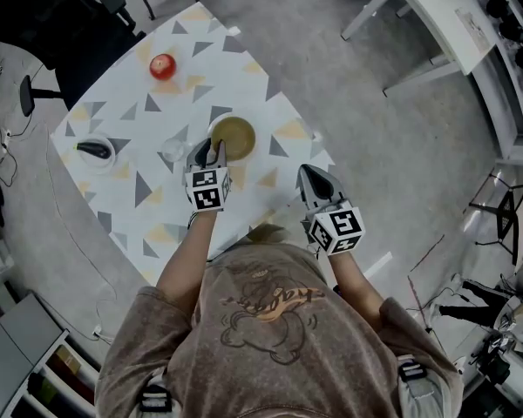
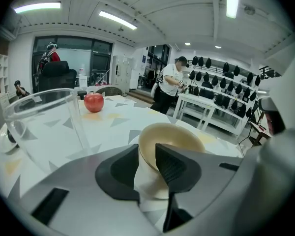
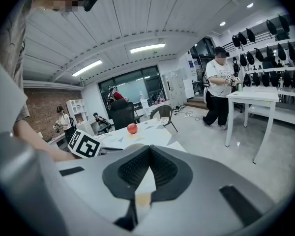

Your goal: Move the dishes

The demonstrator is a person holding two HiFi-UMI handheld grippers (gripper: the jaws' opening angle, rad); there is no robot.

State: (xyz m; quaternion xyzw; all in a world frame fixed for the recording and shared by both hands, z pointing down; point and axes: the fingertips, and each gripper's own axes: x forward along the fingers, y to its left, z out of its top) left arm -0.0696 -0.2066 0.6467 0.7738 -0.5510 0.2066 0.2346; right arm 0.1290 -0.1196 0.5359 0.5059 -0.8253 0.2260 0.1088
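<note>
A tan bowl (image 1: 235, 138) stands on the triangle-patterned table (image 1: 148, 203), near its right side. My left gripper (image 1: 211, 151) is at the bowl's near-left rim. In the left gripper view the bowl (image 2: 184, 134) has its wall pinched between the jaws of the left gripper (image 2: 147, 150), one finger outside and one inside, so the gripper is shut on it. My right gripper (image 1: 314, 177) hovers by the table's right edge, shut and empty; the right gripper (image 3: 150, 150) shows its jaws meeting at the tips.
A clear glass (image 1: 173, 151) (image 2: 49, 124) stands just left of the bowl. A red apple (image 1: 162, 66) (image 2: 93, 103) lies farther back. A small white dish (image 1: 96, 152) holding something dark sits at the left edge. Beyond are a black chair (image 1: 44, 16), a white bench (image 1: 444, 16) and a standing person (image 2: 170, 87).
</note>
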